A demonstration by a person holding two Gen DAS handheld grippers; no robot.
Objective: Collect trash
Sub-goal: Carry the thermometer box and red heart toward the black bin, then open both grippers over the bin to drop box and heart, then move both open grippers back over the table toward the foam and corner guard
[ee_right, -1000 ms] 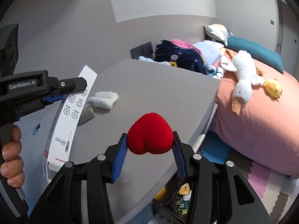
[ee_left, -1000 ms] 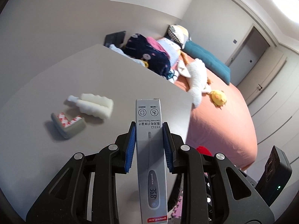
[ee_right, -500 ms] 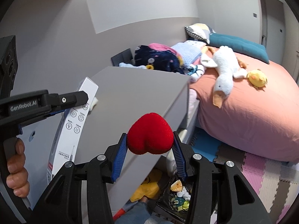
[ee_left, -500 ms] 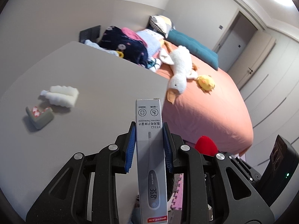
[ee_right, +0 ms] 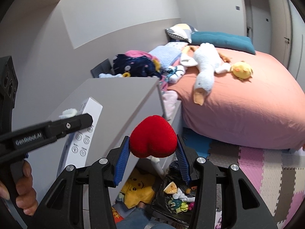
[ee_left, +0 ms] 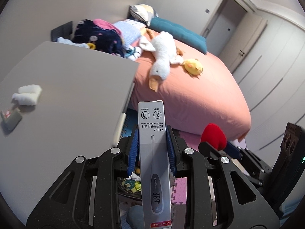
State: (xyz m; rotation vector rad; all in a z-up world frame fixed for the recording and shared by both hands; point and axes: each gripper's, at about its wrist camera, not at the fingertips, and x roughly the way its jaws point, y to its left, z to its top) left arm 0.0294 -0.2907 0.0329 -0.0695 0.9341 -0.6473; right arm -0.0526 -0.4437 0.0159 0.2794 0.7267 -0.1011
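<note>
Thermometer box (ee_left: pixel 154 152) clamped lengthwise in left tool (ee_left: pixel 152 148); right tool (ee_right: pixel 153 152) grips red heart (ee_right: pixel 153 136).

Foam scrap (ee_left: pixel 27 95) on the tabletop (ee_left: pixel 72 87), bed (ee_left: pixel 190 99) right of it, trash bag (ee_right: pixel 177 196) on the floor below.

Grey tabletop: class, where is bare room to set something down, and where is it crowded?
The grey tabletop is bare from the white wad and small grey piece near its left edge across to the bed-side edge. Crowded: the clothes pile past its far edge, and the trash bag below.
</note>
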